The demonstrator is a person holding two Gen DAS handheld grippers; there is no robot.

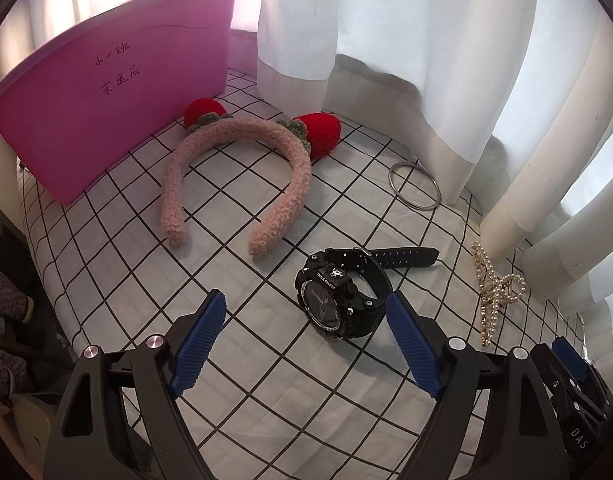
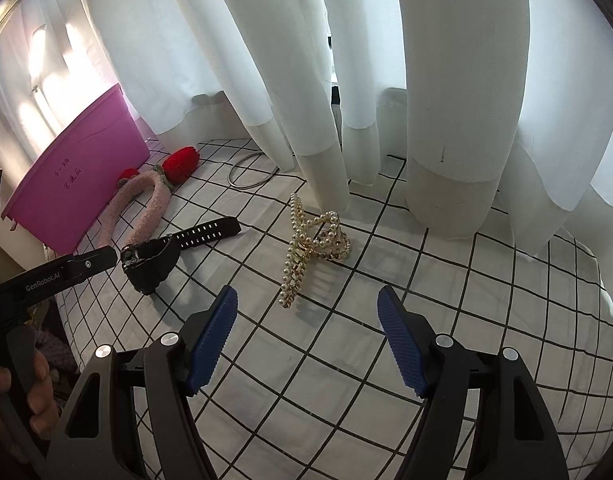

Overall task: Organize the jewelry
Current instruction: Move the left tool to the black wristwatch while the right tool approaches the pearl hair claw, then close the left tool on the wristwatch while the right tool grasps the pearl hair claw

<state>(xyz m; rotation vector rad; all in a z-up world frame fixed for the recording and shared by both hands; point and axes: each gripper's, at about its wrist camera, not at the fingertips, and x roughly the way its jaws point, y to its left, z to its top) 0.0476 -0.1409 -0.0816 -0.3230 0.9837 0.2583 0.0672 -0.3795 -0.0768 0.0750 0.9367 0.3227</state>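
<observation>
— What containers do you have, and what is in them?

— One: a pink plastic bin [image 1: 106, 96] with handwritten characters on its side, standing at about ten o'clock on the white cloth with a black grid [image 1: 266, 360]. Its inside is hidden from me, so I cannot tell what it holds. The jewelry lies loose on the cloth: a fuzzy pink headband with two red knitted strawberries [image 1: 234, 176] just beside the bin, a thin silver wire bangle [image 1: 415, 186] at one o'clock, a chunky black digital wristwatch [image 1: 338, 296], and a pearl-studded gold hair claw [image 2: 312, 244].

— How are your jaws set?

— My left gripper [image 1: 306, 316] tilts down at the cloth with its blue ribbed pads spread wide; the watch sits between the tips, nearer the right pad, which overlaps its case in my view, though contact I cannot confirm. My right gripper [image 2: 308, 308] also tilts down, jaws apart and gripping nothing, the hair claw just ahead at twelve o'clock.

— Any room to move?

— White curtains [image 2: 386, 80] hang down onto the cloth from twelve to three o'clock, close behind the claw and bangle. The cloth's edge drops off at nine o'clock
</observation>
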